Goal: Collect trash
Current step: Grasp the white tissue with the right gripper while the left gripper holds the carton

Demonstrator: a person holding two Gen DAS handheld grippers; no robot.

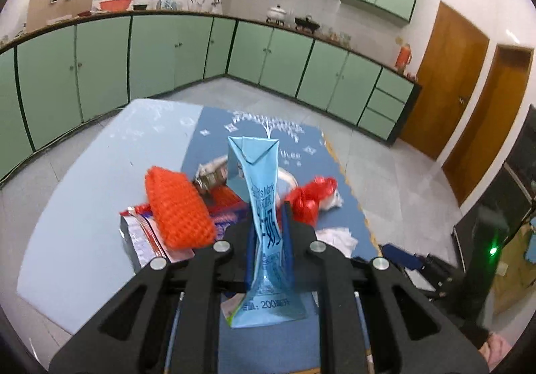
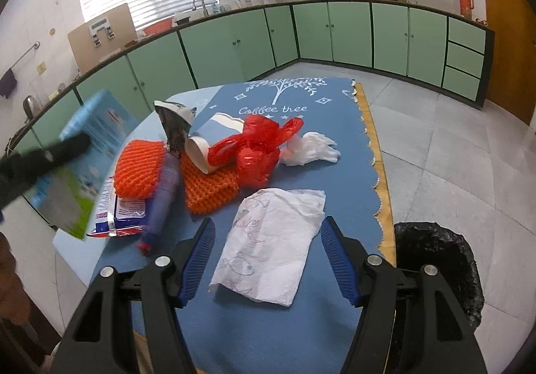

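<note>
My left gripper (image 1: 268, 226) is shut on a crushed light-blue milk carton (image 1: 259, 179) and holds it above the table; the carton also shows at the left of the right wrist view (image 2: 83, 152). My right gripper (image 2: 268, 240) is open and empty, its blue pads either side of a crumpled white paper (image 2: 271, 240) with fish drawings. On the blue mat (image 2: 328, 112) lie orange foam nets (image 2: 137, 169), a red plastic bag (image 2: 258, 146), a paper cup (image 2: 207, 146), a white glove (image 2: 311, 149), a snack wrapper (image 2: 127, 213) and a foil packet (image 2: 176, 126).
A bin lined with a black bag (image 2: 439, 266) stands on the floor right of the table. Green kitchen cabinets (image 2: 335, 35) run along the back and left walls. Wooden doors (image 1: 445, 79) are at the right. The mat's scalloped right edge (image 2: 378, 179) nears the table edge.
</note>
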